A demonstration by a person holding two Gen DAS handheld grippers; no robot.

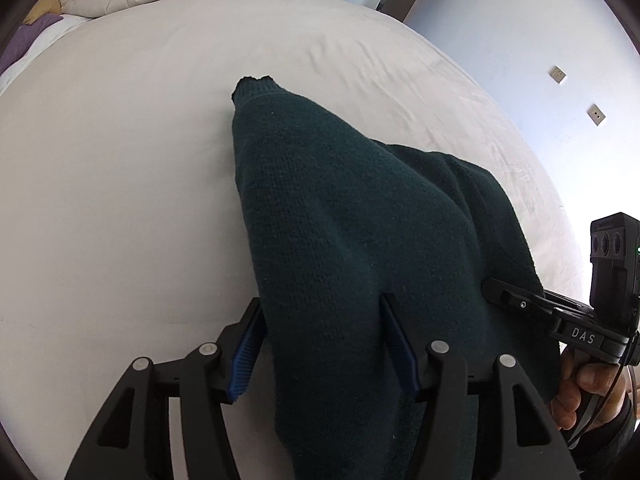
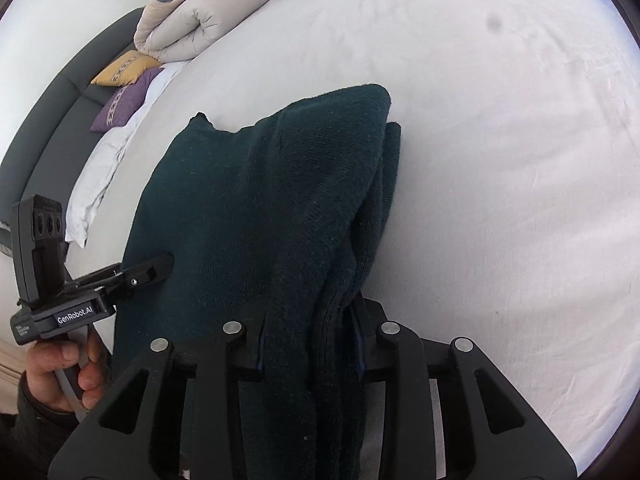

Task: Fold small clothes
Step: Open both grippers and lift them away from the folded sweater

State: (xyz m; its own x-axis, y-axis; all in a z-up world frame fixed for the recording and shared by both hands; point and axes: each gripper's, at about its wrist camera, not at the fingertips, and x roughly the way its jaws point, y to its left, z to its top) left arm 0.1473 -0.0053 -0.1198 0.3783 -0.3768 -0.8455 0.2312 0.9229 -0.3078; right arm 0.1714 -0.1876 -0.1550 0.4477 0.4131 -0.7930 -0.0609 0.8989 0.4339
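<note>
Your left claw (image 1: 320, 344) & right claw (image 2: 308, 340) both clamp the dark green knit sweater (image 1: 340, 208), bunched thick ahead over the smooth white bed (image 1: 120, 160).

A big bed (image 2: 500, 160) with a white sheet holds a dark green sweater (image 2: 260, 208) near the front. A rolled blanket (image 2: 180, 28) and two pillows (image 2: 128, 88) lie far left.

Soft, even daylight fills both views, leaving the white bed sheet (image 1: 120, 160) bright and nearly washed out, with only faint shadows beside the dark green sweater (image 1: 340, 220). Fisheye distortion bends the edges, corners vignette black, and focus is sharp.
</note>
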